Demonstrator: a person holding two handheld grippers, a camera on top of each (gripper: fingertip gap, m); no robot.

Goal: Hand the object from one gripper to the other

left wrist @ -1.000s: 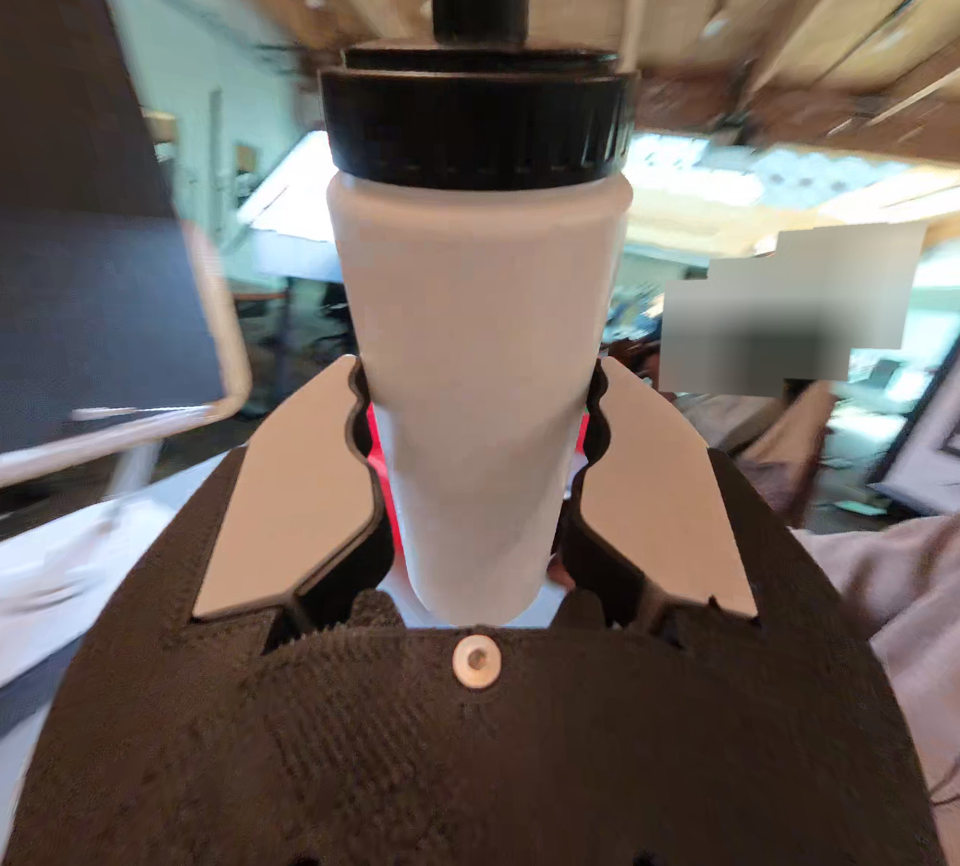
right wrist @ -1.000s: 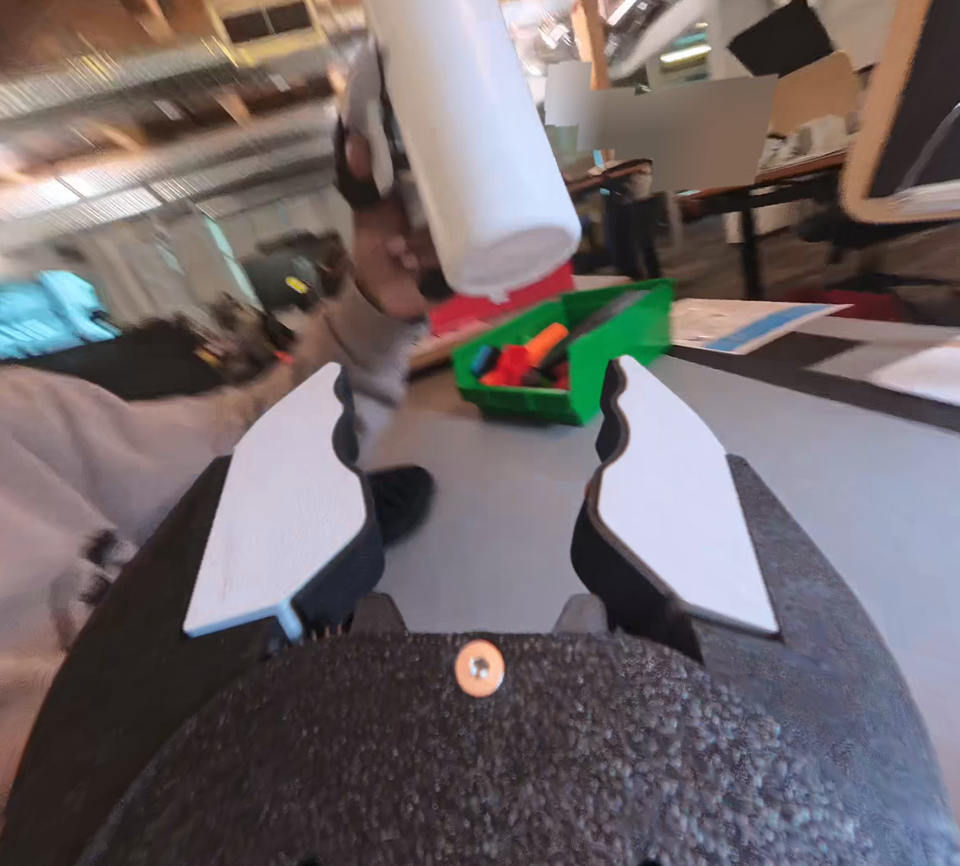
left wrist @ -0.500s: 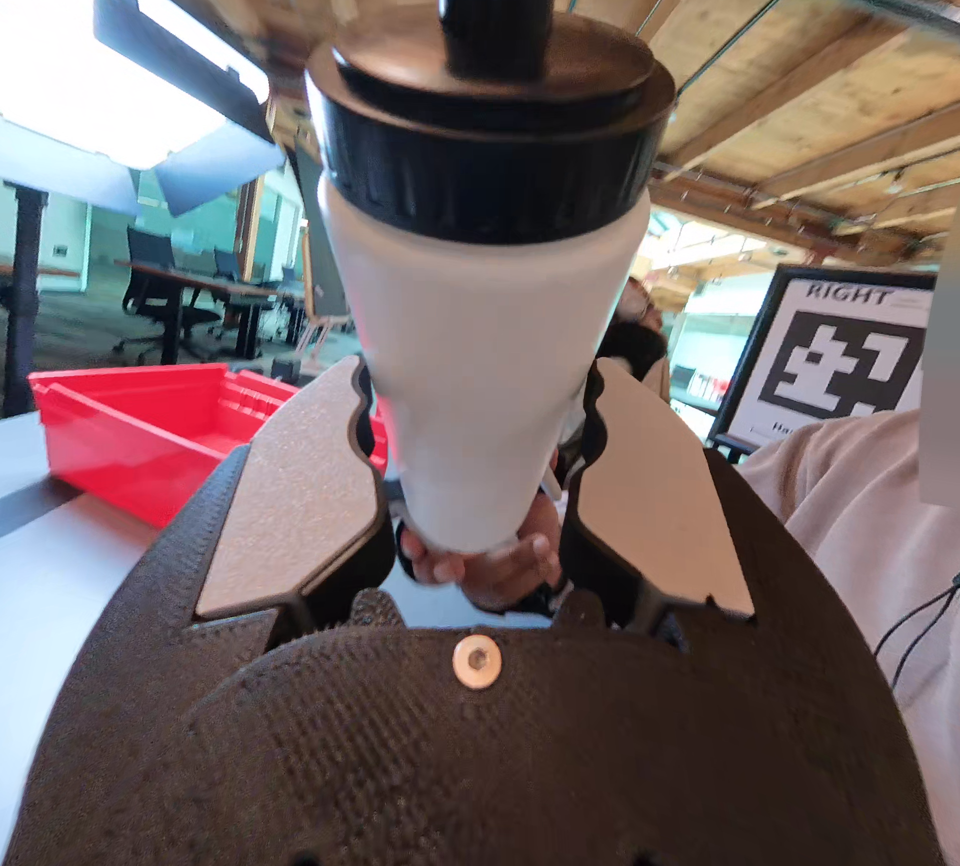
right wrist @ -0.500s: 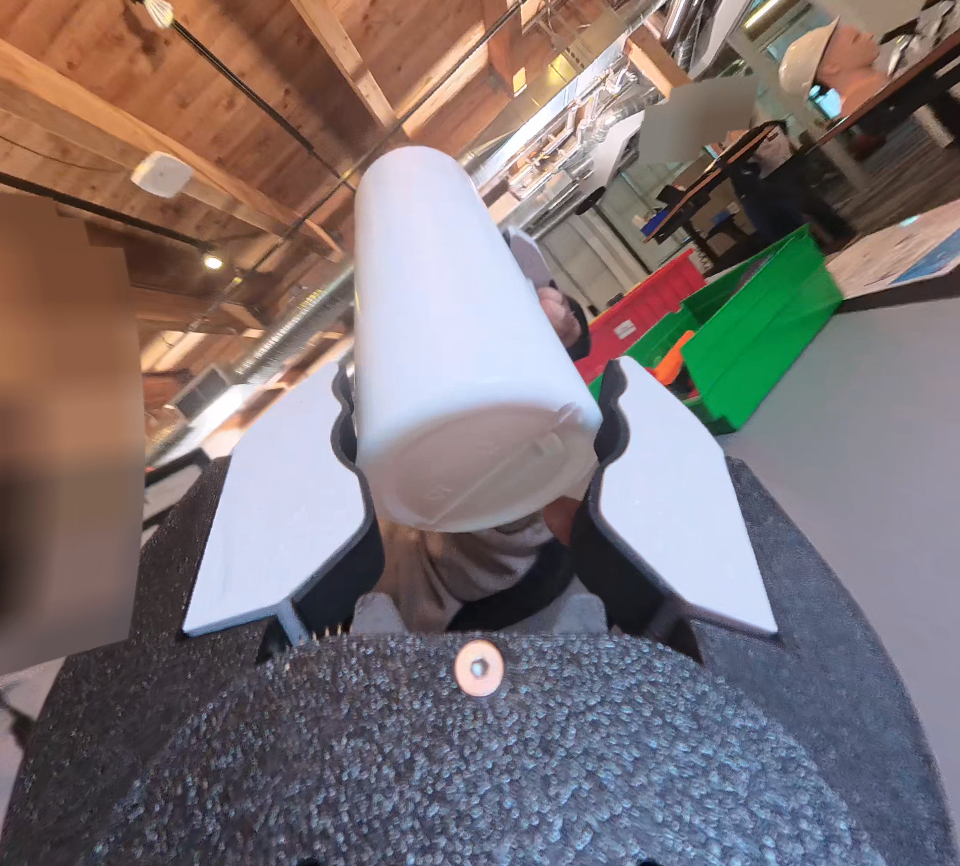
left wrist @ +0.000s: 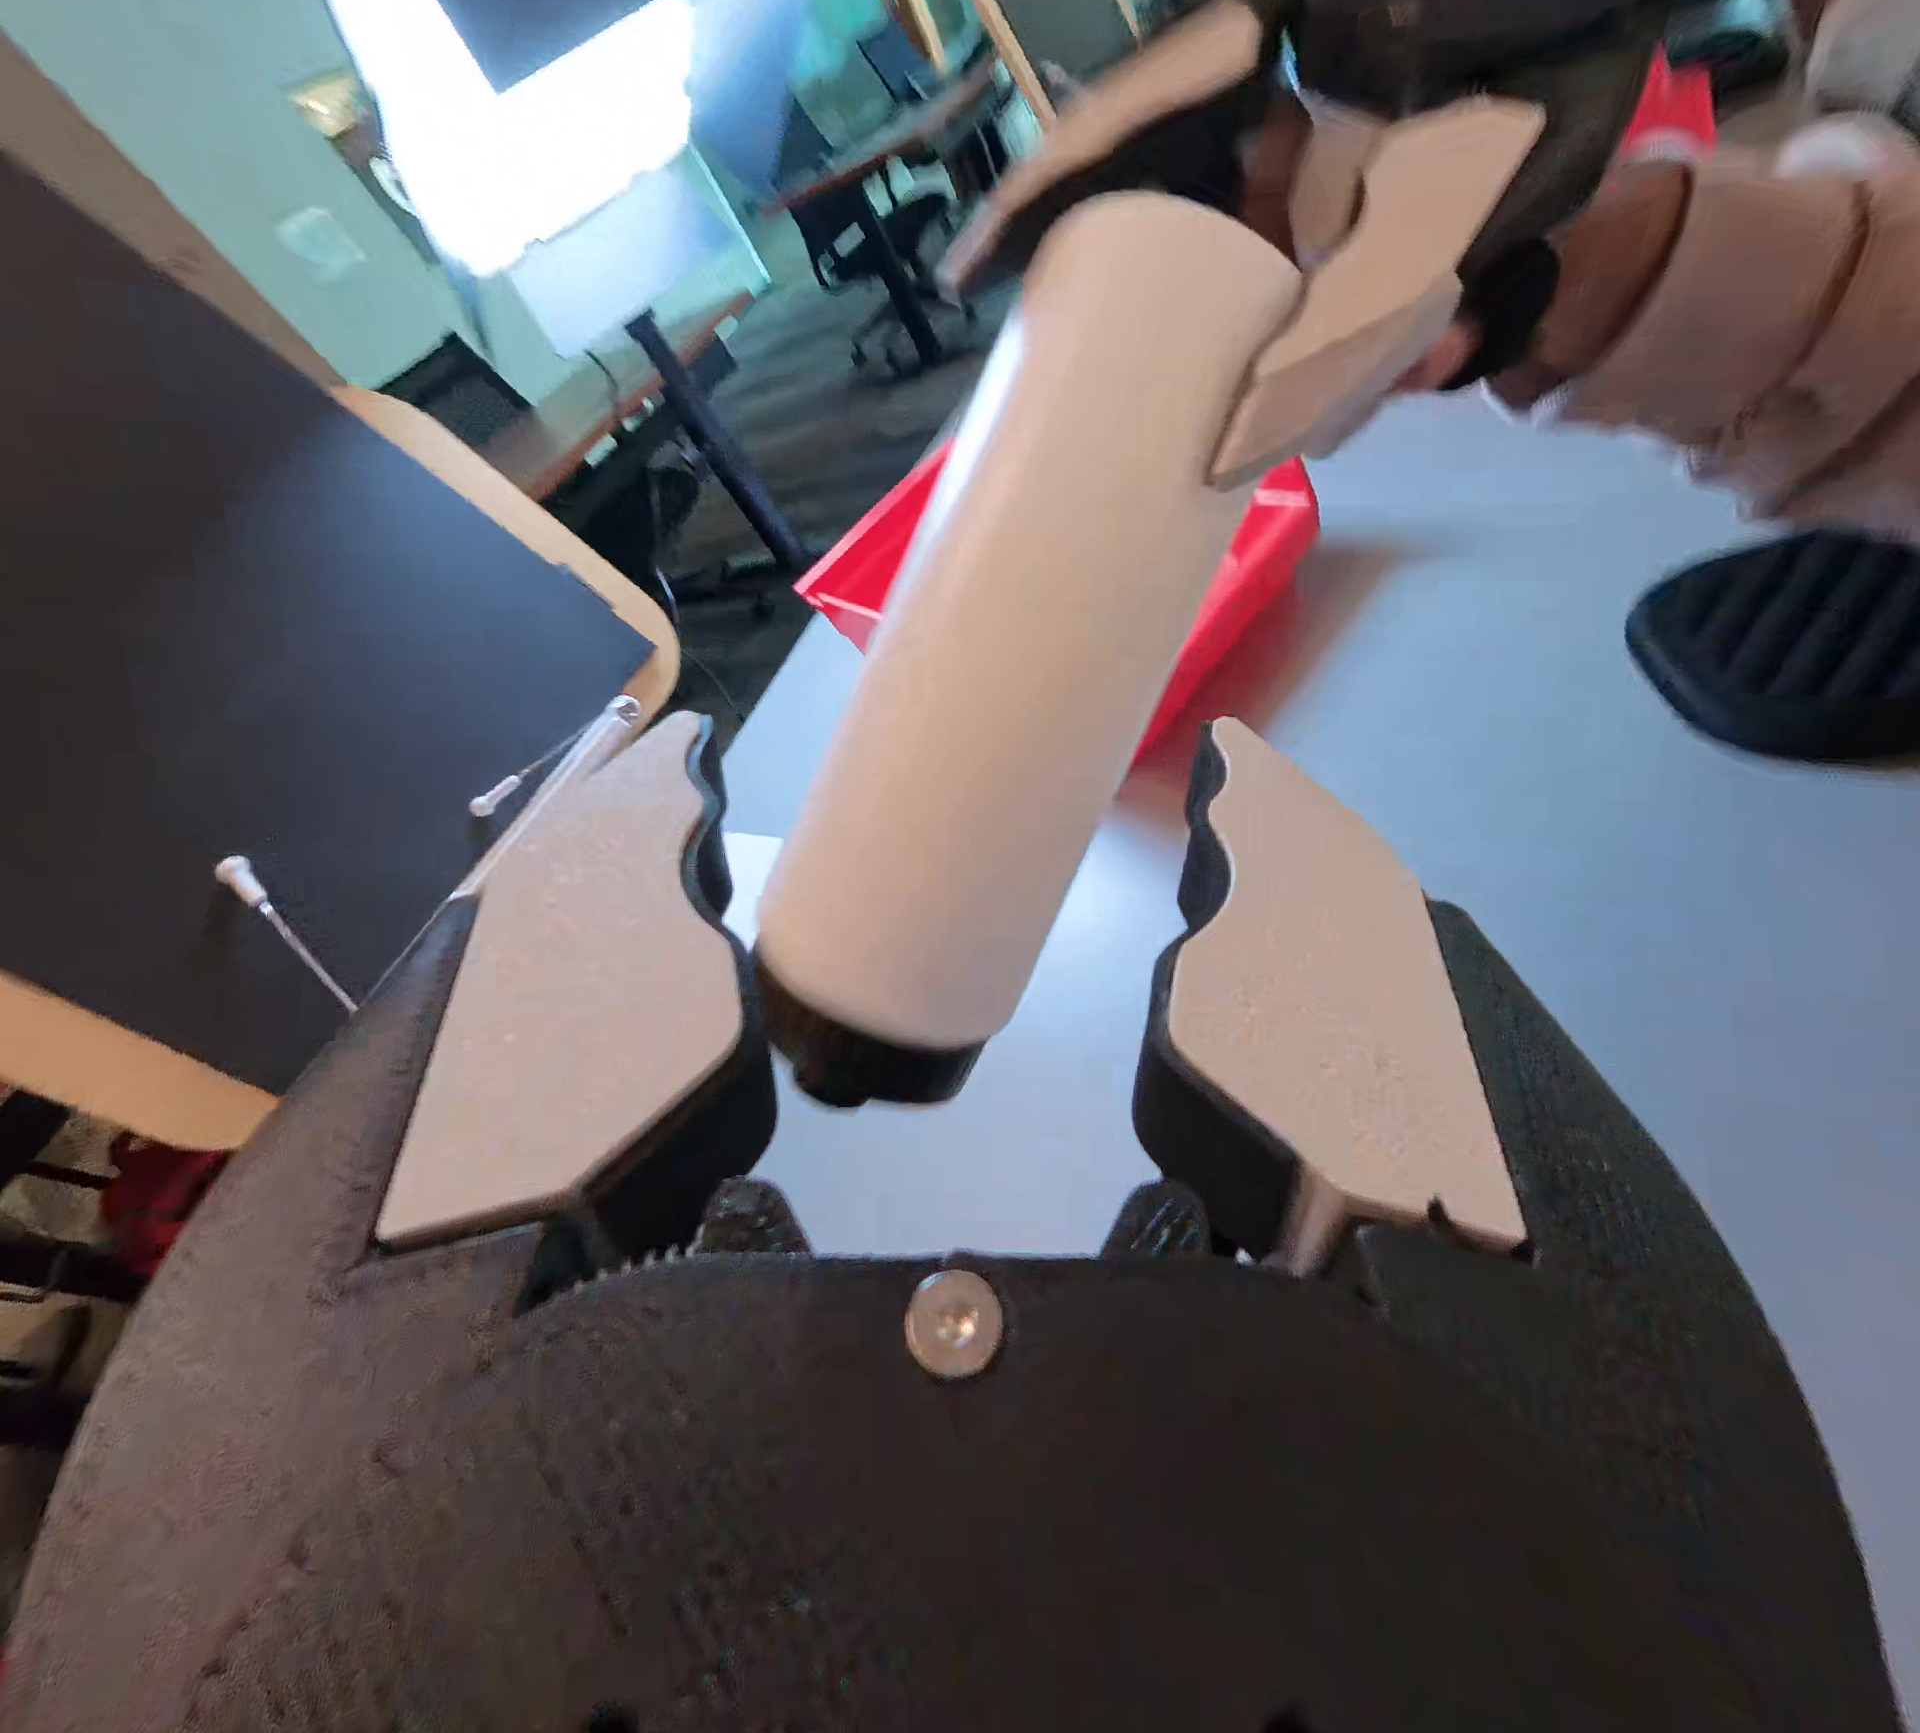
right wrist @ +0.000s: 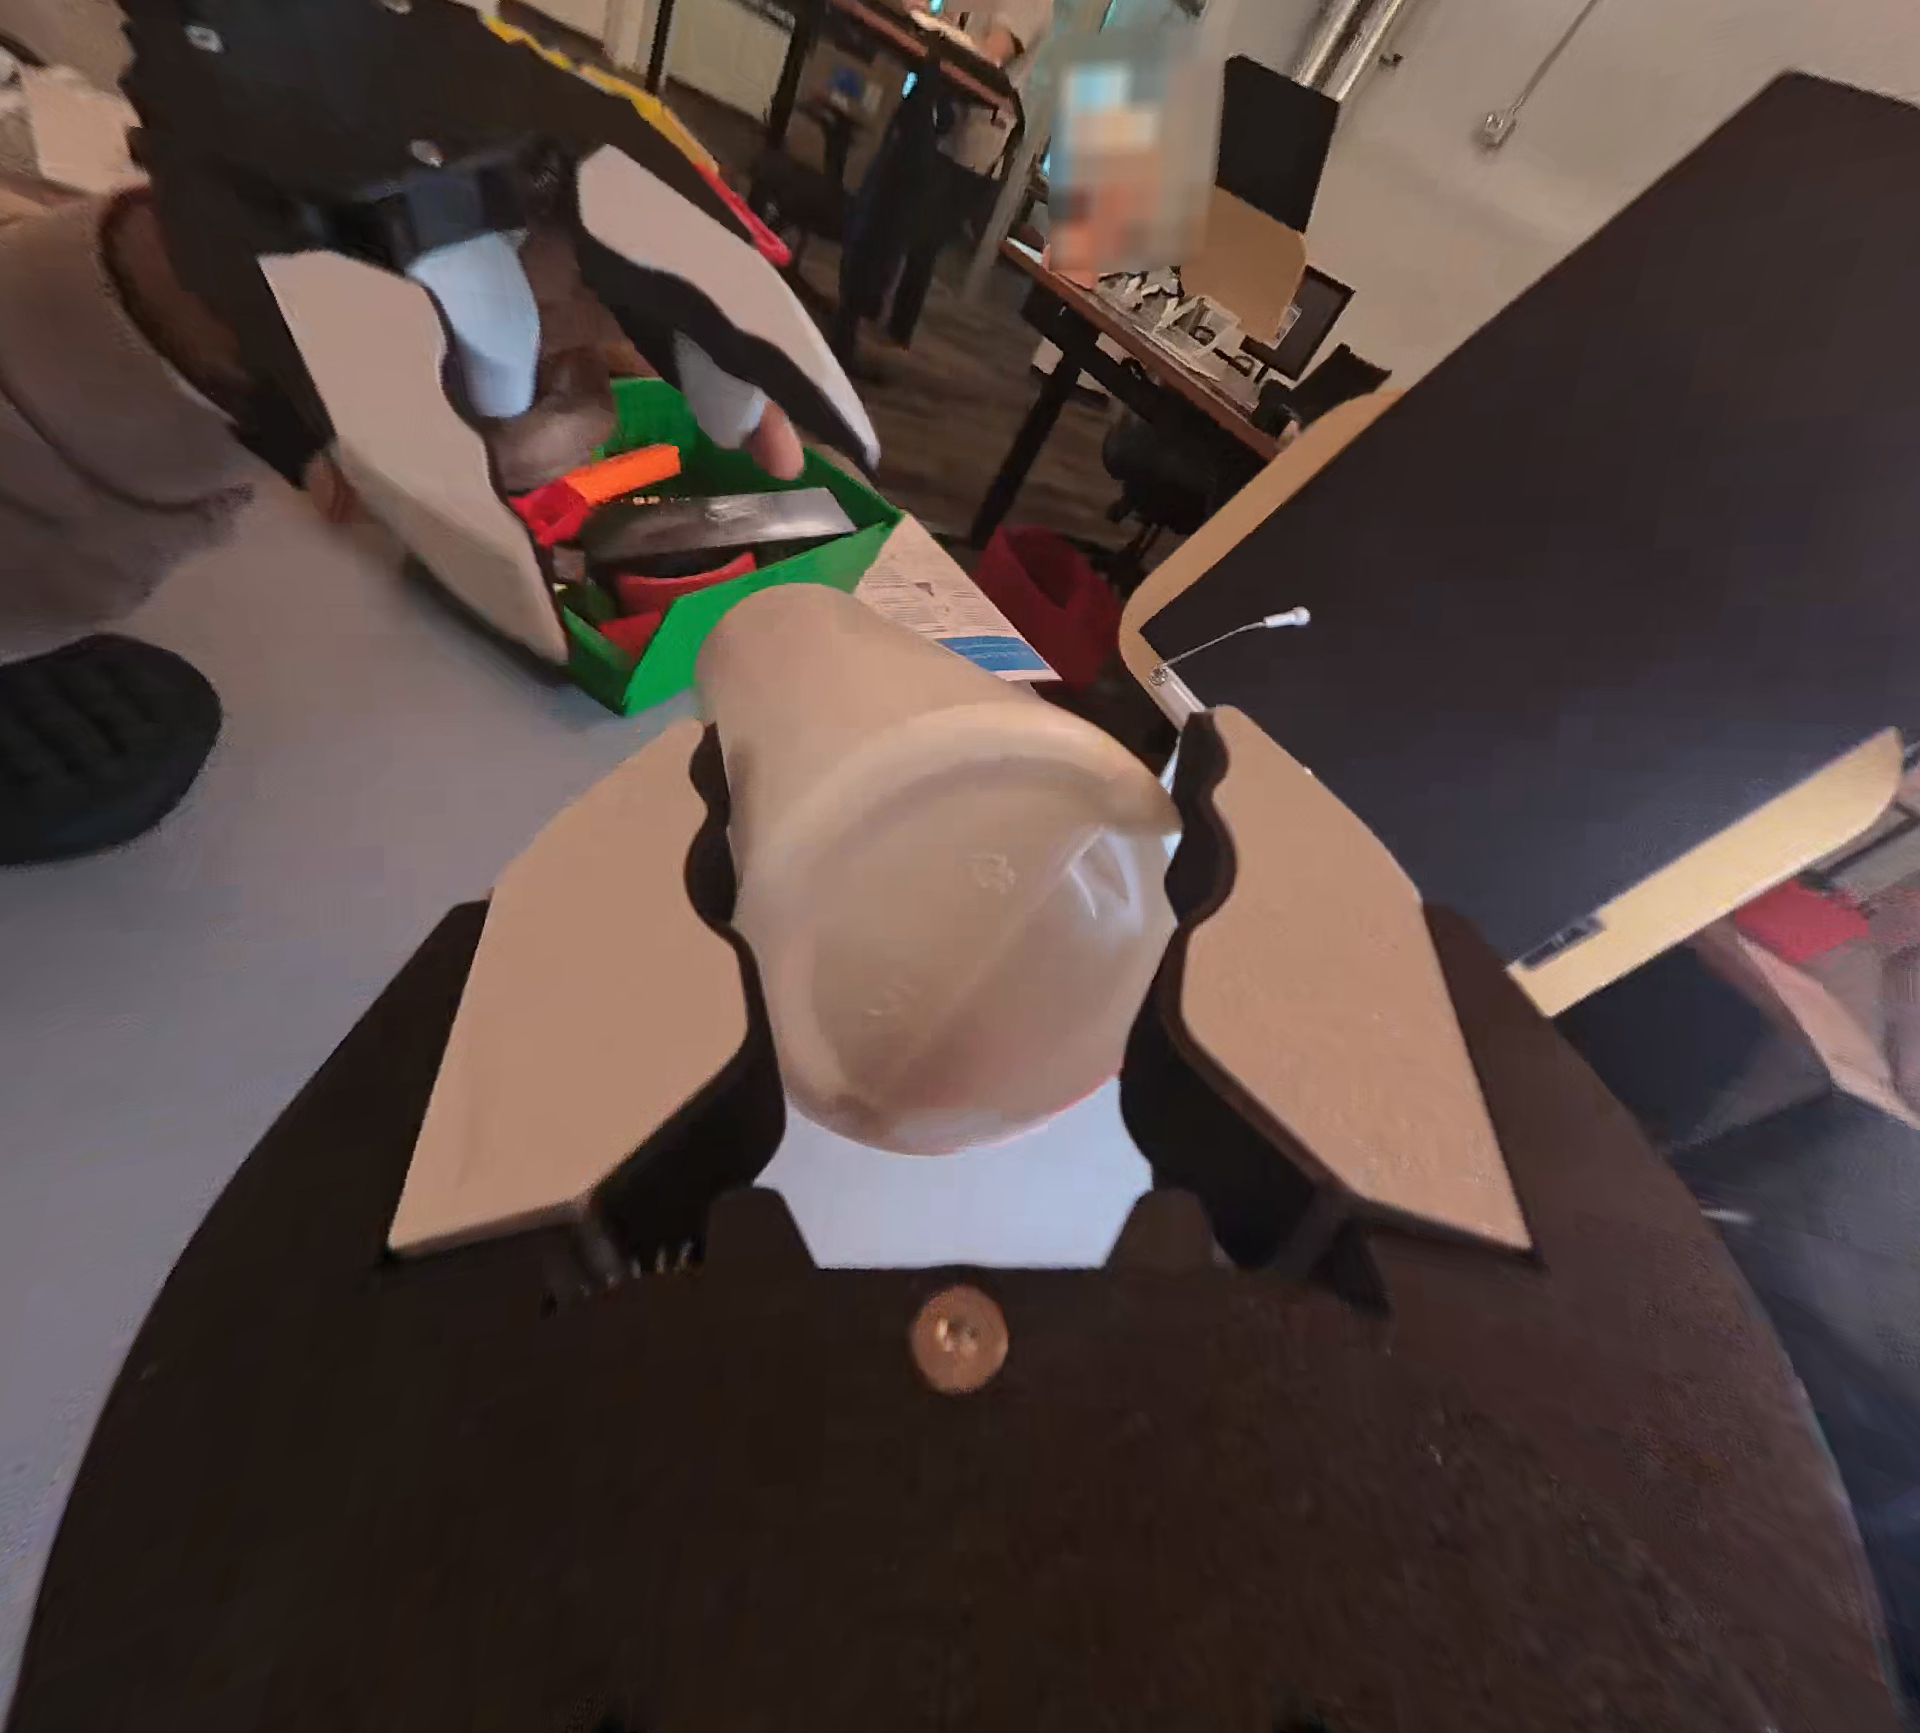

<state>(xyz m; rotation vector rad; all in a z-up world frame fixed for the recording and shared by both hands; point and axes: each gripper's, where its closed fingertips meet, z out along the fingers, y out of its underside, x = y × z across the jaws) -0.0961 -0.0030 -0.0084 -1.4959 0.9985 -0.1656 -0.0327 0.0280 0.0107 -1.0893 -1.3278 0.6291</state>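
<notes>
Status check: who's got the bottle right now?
Right gripper shut on white bottle base. Left gripper jaws open, cap end between them, released. Nothing blocking.

A green bin [right wrist: 665, 660] holding an orange tool [right wrist: 623, 478] and what may be a dark flat tool [right wrist: 717, 520] is seen on the grey bench [right wrist: 260, 800]. A red bin [left wrist: 1236, 571] is set nearby.

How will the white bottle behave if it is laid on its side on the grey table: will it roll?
The white bottle is round and smooth, so it would probably roll. Its glossy wall may slip in the right gripper, which holds only the base end. It looks fairly stiff, undented.
</notes>
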